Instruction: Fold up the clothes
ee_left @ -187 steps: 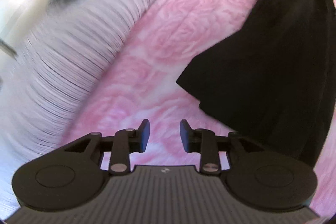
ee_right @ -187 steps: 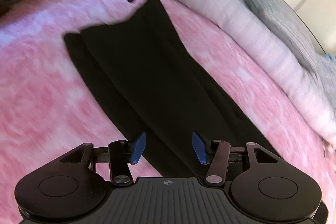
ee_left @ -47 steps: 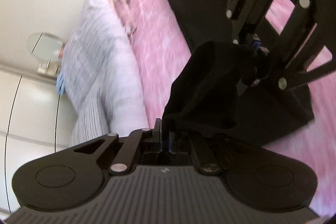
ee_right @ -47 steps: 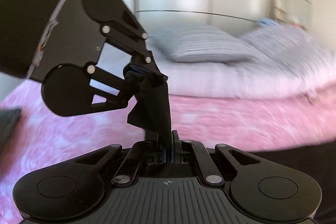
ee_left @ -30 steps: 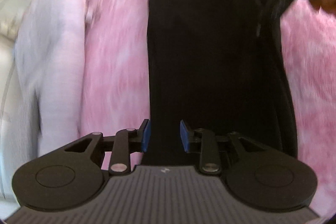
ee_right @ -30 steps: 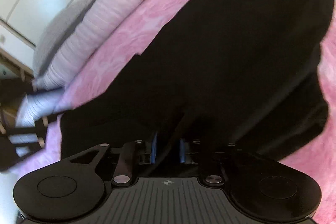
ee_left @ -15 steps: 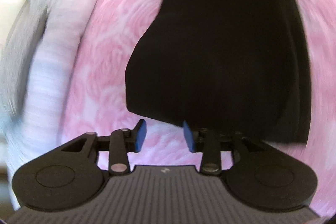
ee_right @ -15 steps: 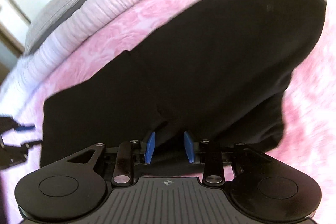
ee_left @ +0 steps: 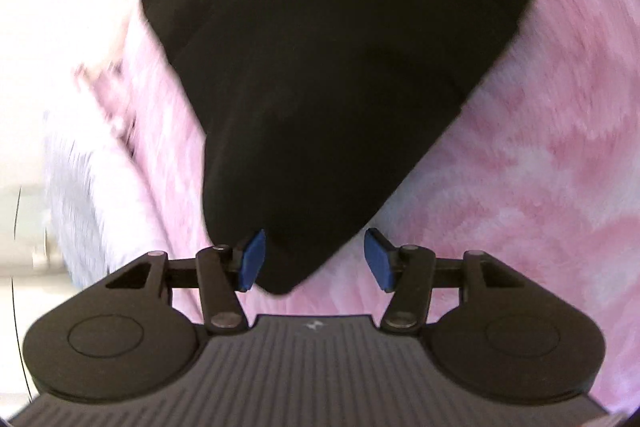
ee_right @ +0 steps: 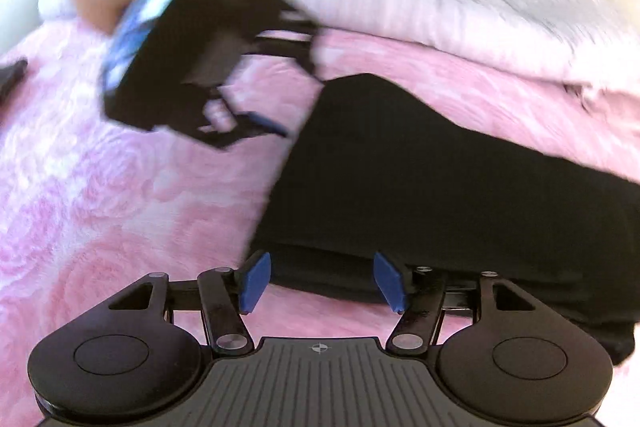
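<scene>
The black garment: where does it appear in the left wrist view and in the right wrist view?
Left wrist view: black garment fills the centre and top, one corner down between the opening claw pads.
Right wrist view: black garment lies centre to right edge, its near edge just beyond the pads.
Shared landmark: pink bedspread.

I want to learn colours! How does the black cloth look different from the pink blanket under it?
The black garment is plain and dark; the pink blanket is pale with a rose pattern. The garment is a small folded piece lying on top; the blanket spreads wide under it, past every edge. Both are soft cloth lying flat on the bed.
</scene>
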Available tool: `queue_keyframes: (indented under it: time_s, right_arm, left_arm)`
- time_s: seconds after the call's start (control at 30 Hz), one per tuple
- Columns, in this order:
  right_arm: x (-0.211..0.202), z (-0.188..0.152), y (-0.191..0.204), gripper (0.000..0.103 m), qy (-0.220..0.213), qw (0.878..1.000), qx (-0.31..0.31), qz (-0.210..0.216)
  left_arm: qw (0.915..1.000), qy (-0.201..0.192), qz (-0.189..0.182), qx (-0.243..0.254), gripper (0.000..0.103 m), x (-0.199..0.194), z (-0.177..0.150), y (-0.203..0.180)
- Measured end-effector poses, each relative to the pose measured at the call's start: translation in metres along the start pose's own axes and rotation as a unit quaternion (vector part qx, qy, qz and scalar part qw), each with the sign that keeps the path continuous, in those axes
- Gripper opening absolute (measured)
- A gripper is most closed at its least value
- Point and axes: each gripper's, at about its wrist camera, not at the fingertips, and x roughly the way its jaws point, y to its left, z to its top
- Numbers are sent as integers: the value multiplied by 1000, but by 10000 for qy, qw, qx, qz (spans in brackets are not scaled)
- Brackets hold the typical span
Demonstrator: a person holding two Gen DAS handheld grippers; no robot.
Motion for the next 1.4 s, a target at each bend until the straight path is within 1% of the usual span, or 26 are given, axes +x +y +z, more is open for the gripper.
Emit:
queue_keyframes:
  time_s: [0.03,0.1,0.17,0.23,0.3,0.37,0.4,0.47,0.5,0.57,0.63,0.7,0.77,0.87,0.97,1.0,1.03,1.07,1.1,1.13,1.2,1.27,1.4]
  right_arm:
    - [12,5,12,62,10,9999,-71,-113]
    - [32,12,35,62,-7,9991,-193,-375]
    - [52,13,54,62,31,9962,-386,-784]
    - [78,20,62,62,122,9918,-625,-1108]
    - [98,25,64,62,160,9848,-977,-1425]
    - [103,22,59,63,36,9775,-1276,-1677]
    - [104,19,56,66,-30,9748,-1431,-1709]
    - [105,11,51,66,-143,9682,-1762,-1773]
    - [105,8,49,66,-154,9647,-1902,-1813]
    - [104,8,45,66,-41,9628,-1995,-1823]
    - [100,13,51,66,53,9604,-2082,-1852]
    - [99,19,62,67,44,9635,-2023,-1755]
    - [105,23,72,67,116,9683,-1863,-1662]
    - [118,23,75,67,140,9641,-1881,-1866]
    - [121,20,54,67,224,9595,-1743,-2203]
    - [121,16,48,62,238,9570,-1782,-2275]
    - [120,13,44,44,267,9547,-1876,-2293]
    - [119,9,40,34,303,9523,-1992,-2290]
    - [118,8,36,21,329,9532,-2045,-2203]
    - [118,8,31,17,353,9553,-2071,-2082]
    - [112,15,21,13,361,9621,-1992,-1829]
    - [102,23,21,11,353,9643,-1979,-1725]
    - [79,39,37,10,370,9660,-1989,-1613]
  left_arm:
    - [9997,-138,58,195,49,3,-3,-2]
    - [9984,-351,118,433,50,11,-10,-2]
    - [9970,-493,146,571,50,16,-17,0]
    - [9963,-579,75,625,48,22,-23,2]
    - [9958,-635,-30,659,39,24,-25,4]
    - [9954,-671,-141,665,33,24,-26,7]
    - [9956,-675,-202,617,29,22,-25,9]
    - [9956,-674,-333,566,24,7,-12,8]
    - [9955,-680,-371,543,23,6,-11,10]
    - [9961,-677,-438,368,21,3,-10,14]
    - [9963,-693,-473,209,20,3,-9,19]
    - [9960,-713,-536,28,20,5,-7,23]
    - [9956,-755,-560,-21,20,6,-6,25]
    - [9950,-834,-541,16,20,5,-9,24]
    - [9947,-884,-524,-44,20,2,-12,22]
    - [9947,-886,-513,-94,20,3,-12,22]
    - [9948,-881,-502,-130,19,2,-12,21]
    - [9949,-871,-493,-157,18,1,-12,21]
    - [9949,-862,-485,-184,16,-1,-12,21]
    - [9950,-852,-475,-212,15,-3,-12,20]
    - [9951,-846,-432,-286,12,-7,-14,23]
    - [9951,-845,-357,-379,11,-16,-17,26]
    - [9953,-755,-275,-534,10,-46,-26,24]
